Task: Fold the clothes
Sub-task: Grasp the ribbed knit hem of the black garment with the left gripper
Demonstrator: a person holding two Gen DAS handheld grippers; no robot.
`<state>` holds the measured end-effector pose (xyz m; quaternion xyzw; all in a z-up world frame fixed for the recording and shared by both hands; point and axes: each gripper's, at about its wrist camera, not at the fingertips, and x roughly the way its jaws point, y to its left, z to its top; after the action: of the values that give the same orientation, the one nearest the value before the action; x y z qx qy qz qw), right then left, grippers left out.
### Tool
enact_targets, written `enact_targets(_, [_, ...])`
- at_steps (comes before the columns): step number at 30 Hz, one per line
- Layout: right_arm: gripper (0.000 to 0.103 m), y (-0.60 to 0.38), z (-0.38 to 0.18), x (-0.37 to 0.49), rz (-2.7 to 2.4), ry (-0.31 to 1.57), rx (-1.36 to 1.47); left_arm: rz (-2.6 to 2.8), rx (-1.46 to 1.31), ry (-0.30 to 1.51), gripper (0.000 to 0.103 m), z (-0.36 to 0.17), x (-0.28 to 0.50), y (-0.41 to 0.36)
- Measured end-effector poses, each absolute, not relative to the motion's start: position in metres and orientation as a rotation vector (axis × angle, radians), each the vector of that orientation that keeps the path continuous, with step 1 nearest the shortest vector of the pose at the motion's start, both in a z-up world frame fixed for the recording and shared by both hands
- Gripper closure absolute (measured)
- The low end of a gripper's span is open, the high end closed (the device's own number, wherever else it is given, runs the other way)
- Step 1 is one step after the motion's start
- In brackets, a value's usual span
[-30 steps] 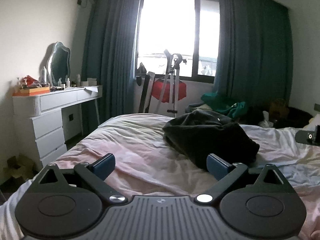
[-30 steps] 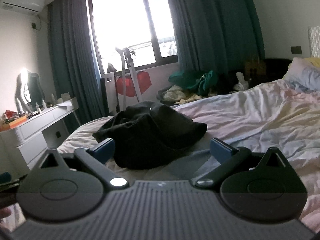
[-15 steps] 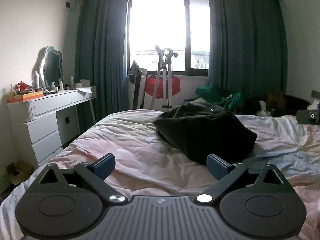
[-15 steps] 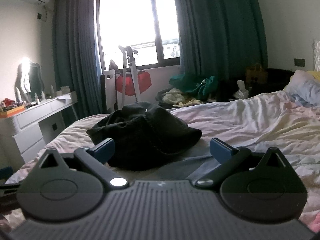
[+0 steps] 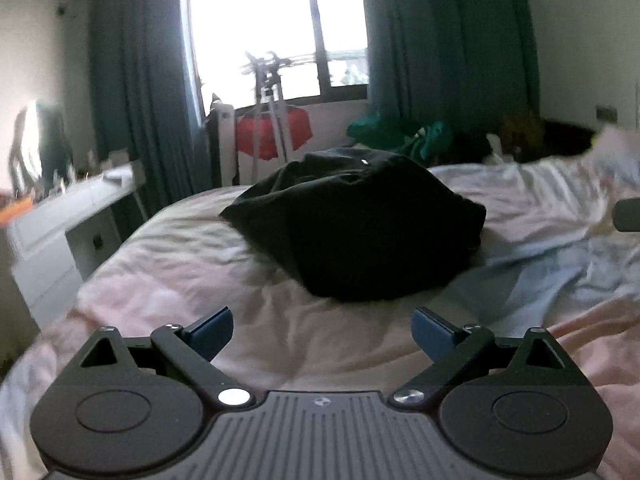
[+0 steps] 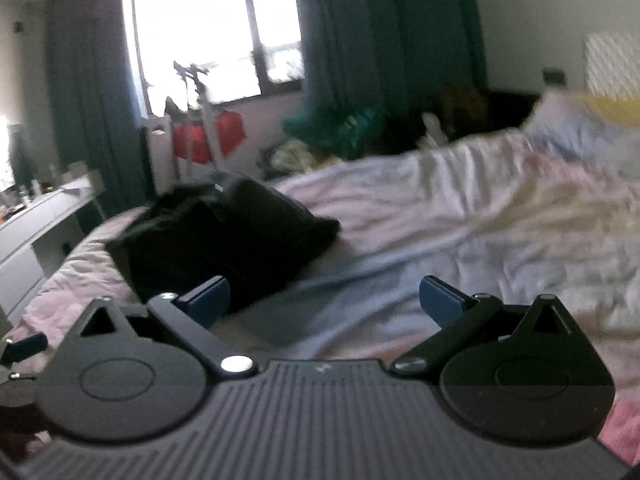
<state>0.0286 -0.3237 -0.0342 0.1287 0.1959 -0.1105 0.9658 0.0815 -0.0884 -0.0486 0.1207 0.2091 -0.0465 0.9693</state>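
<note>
A: L gripper?
B: Jaws spread wide, nothing btwn the blue pads. Hangs low over the bed, above the pale pink sheet.
A: And the R gripper?
B: Same: spread wide, holding nothing. Its left pad overlaps the near edge of the dark garment in view; can't tell if touching. Pic is motion-blurred.
A: Where's the garment exactly?
B: Crumpled in a heap on the bed, not folded. From L wrist view the dark garment sits straight ahead, a bit right of centre, apart from the pads. From R wrist view it's ahead and to the left.
A: Around it?
B: Rumpled sheet, pinkish w/ a pale blue patch to the right of the heap. Pillow far right at the head end.
A: Beyond the bed?
B: White dresser on the left, bright window w/ teal curtains, a red item on a stand under the window, green clothes pile behind the heap.
</note>
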Motion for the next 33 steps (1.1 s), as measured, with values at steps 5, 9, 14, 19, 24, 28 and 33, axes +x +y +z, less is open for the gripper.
enact_targets(5, [0.0,-0.347,-0.054,0.039,-0.287,0.434,0.372,-0.102,0.32,0.386,0.006,-0.052,0.123,-0.126])
enact_targets(9, [0.0,-0.369,-0.066,0.044,-0.326,0.442,0.491,-0.094,0.398,0.302,0.002,-0.046,0.165,-0.165])
enact_targets(14, [0.0,-0.391,-0.079,0.047,-0.41,0.438,0.59,-0.058,0.422,0.279,0.0,-0.033,0.221,-0.217])
enact_targets(19, [0.0,-0.394,-0.084,0.052,-0.386,0.436,0.627,0.01,0.514,0.311,0.001,-0.048,0.267,-0.25])
enact_targets(24, [0.0,-0.393,-0.085,0.055,-0.361,0.438,0.629,0.107,0.502,0.397,0.001,-0.057,0.293,-0.241])
enact_targets(28, [0.0,-0.394,-0.084,0.054,-0.353,0.431,0.645,0.137,0.443,0.434,0.001,-0.053,0.296,-0.217])
enact_targets(33, [0.0,-0.395,-0.083,0.054,-0.348,0.432,0.643,0.093,0.468,0.385,0.001,-0.045,0.263,-0.198])
